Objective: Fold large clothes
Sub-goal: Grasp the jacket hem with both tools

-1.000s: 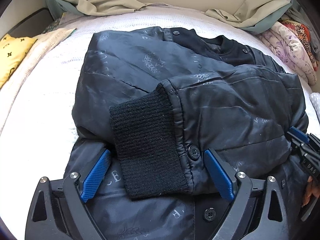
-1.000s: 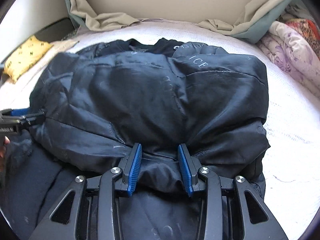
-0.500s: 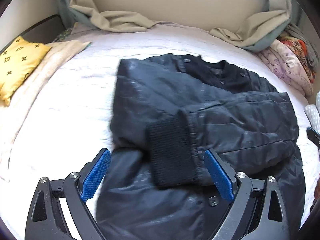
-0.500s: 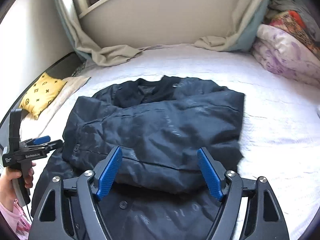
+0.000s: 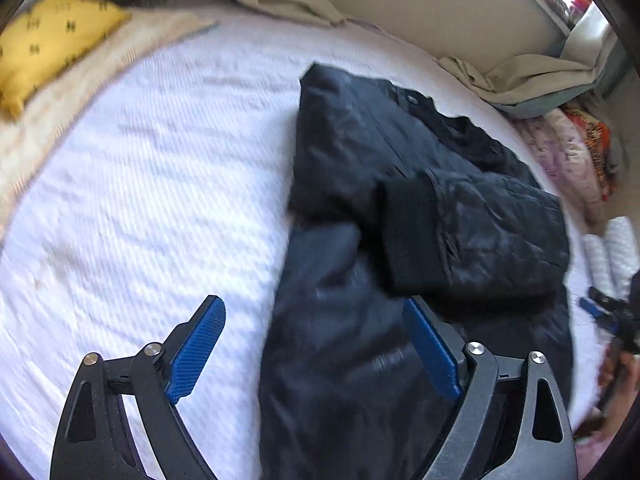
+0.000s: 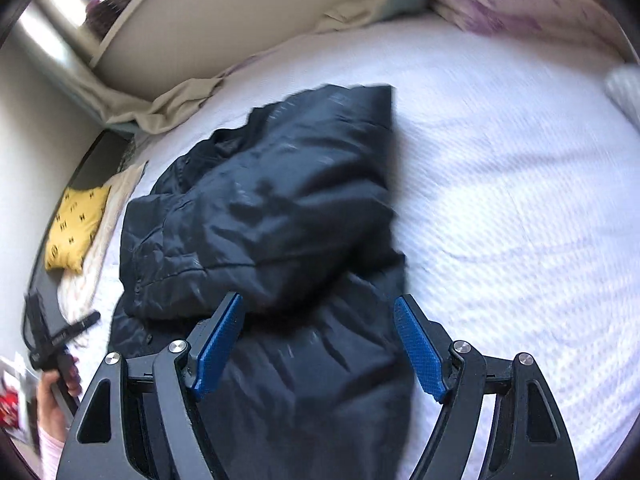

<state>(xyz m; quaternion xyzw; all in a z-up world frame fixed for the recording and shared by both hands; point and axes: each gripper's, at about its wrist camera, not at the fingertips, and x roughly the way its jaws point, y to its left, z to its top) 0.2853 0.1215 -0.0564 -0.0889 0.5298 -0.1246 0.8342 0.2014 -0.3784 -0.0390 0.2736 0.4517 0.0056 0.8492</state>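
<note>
Left gripper [image 5: 314,354] wide and empty, jaws just narrowed slightly, right gripper [image 6: 318,346] spread, holding nothing, above blurred, seemingly half-folded jacket [image 5: 420,216] on bed [image 5: 160,184].

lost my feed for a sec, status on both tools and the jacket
Left tool open, jaws just narrowing slightly, empty. Right tool open, empty. Jacket flat on bed, sleeves folded in. Nothing in the way.

Bright daylight, motion blur, fisheye edges
</note>
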